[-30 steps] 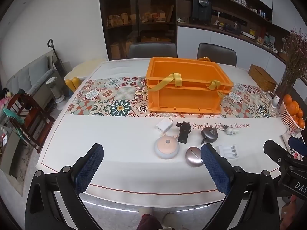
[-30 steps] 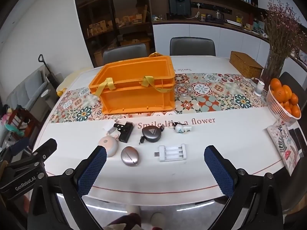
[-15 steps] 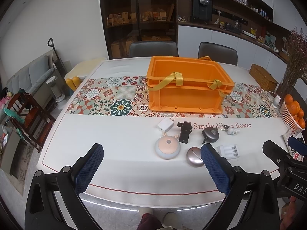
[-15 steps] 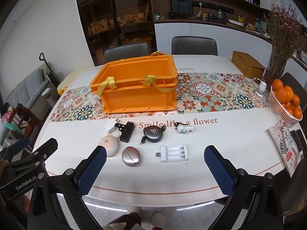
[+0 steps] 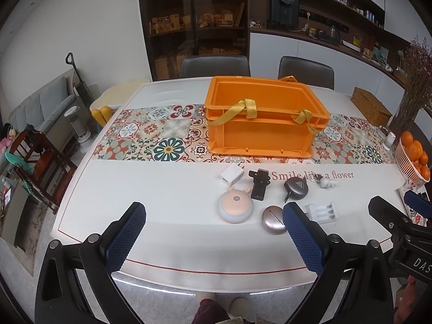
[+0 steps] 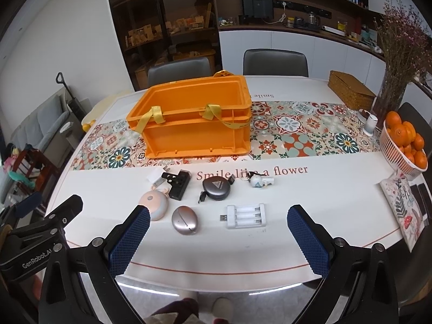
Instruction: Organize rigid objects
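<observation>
While both the left gripper point(image 5: 213, 233) and right gripper point(image 6: 218, 236) hover spread and empty, the smooth silver oval case point(image 6: 185, 220) could squirt from a pinch, missing the orange plastic crate point(image 6: 194, 118).

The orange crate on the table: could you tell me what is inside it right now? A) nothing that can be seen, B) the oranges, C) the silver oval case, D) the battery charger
A: the crate shows only bare orange walls inside, though its floor is hidden; the battery charger and silver case lie on the table in front of it, and the oranges sit in their own basket.
</observation>
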`<state>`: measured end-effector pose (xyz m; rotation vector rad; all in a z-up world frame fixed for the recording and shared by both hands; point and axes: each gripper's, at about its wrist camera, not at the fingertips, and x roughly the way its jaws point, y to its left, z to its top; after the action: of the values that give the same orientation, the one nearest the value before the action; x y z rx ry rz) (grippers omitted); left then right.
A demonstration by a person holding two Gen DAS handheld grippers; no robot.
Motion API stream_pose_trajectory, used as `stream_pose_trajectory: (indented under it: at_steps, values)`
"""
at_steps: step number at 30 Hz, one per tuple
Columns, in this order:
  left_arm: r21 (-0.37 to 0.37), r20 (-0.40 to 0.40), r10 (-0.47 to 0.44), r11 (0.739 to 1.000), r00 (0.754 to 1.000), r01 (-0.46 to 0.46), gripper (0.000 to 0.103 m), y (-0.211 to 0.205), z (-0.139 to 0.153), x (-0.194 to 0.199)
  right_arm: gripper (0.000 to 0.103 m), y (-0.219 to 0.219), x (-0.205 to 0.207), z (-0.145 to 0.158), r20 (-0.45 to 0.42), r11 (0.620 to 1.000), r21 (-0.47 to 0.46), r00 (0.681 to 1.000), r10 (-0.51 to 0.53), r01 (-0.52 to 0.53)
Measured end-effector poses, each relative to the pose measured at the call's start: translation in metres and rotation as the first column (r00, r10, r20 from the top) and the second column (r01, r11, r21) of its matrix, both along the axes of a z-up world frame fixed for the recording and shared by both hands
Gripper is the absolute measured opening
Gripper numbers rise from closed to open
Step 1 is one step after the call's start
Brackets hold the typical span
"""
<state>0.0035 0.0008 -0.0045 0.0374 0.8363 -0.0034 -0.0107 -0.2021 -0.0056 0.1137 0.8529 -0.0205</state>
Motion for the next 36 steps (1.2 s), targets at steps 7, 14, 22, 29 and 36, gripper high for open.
stream_pose_trajectory:
  at_steps: [7,14,22,29,36]
  values:
    - [0.001,0.001,0.0,1.0,1.0,0.0,0.103,-0.0003,-0.0012,0.0005,0.102,-0.0004,0.0006,0.0001,-0.001,1.0,0.0,1.0,0.001,-0.001]
    - [0.001,-0.004,-0.001,1.0,1.0,0.001,0.103,-0.0002,-0.0027,0.0022,0.102,-0.0008,0.0018,-0.0009,-0.005,1.0,0.001,1.0,0.0,0.0]
    - [0.003,-0.008,-0.002,1.0,1.0,0.002,0.103,-0.0021,-0.0052,0.0046,0.102,-0.0013,0.0037,-0.0016,-0.012,1.0,0.002,1.0,-0.002,0.002]
    - [0.004,-0.008,-0.005,1.0,1.0,0.005,0.103,-0.0026,-0.005,0.0046,0.102,-0.0013,0.0044,-0.0017,-0.012,1.0,0.002,1.0,-0.004,0.004]
    - [0.003,-0.015,-0.004,1.0,1.0,0.004,0.103,-0.0031,-0.0063,0.0049,0.102,-0.0007,0.0058,-0.0028,-0.017,1.0,0.001,1.0,0.001,-0.001]
